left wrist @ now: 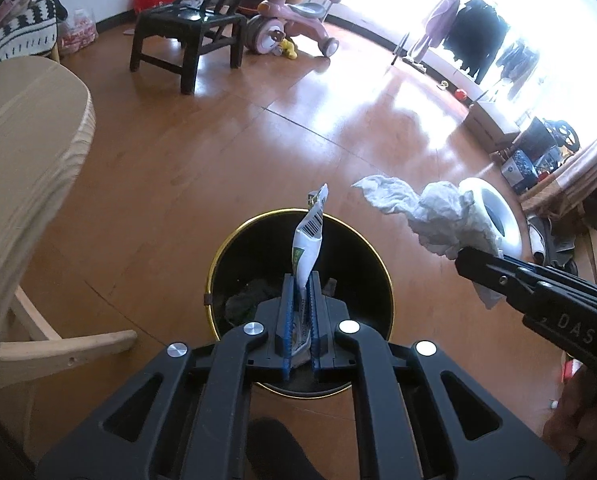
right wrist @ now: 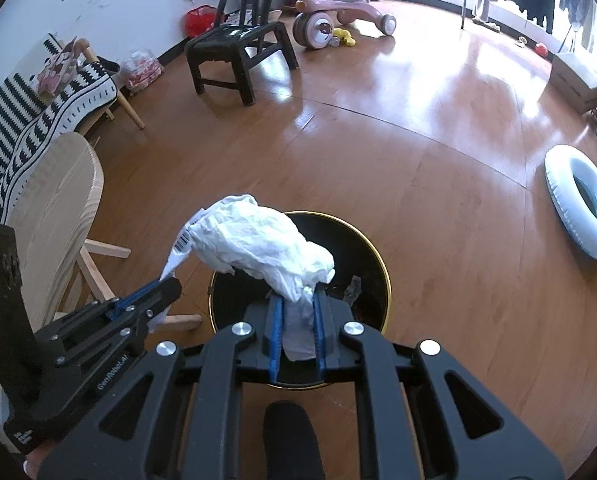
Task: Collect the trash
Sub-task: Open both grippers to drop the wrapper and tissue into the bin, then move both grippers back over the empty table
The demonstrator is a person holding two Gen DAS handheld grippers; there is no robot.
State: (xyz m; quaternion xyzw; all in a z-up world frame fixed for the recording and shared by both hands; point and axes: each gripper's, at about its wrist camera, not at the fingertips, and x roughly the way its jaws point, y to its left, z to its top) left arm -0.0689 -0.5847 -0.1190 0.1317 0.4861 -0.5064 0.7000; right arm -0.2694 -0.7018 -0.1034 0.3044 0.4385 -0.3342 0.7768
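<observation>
A black trash bin with a gold rim stands on the wooden floor, with dark trash inside. My left gripper is shut on a white wrapper with a barcode, held upright over the bin. The left gripper also shows in the right wrist view, with the wrapper sticking out. My right gripper is shut on a crumpled white tissue above the bin's near side. In the left wrist view the right gripper holds the tissue to the right of the bin.
A light wooden chair stands left of the bin. A black chair and pink ride-on toy stand farther back. A white inflatable ring lies right. A striped cushion is left.
</observation>
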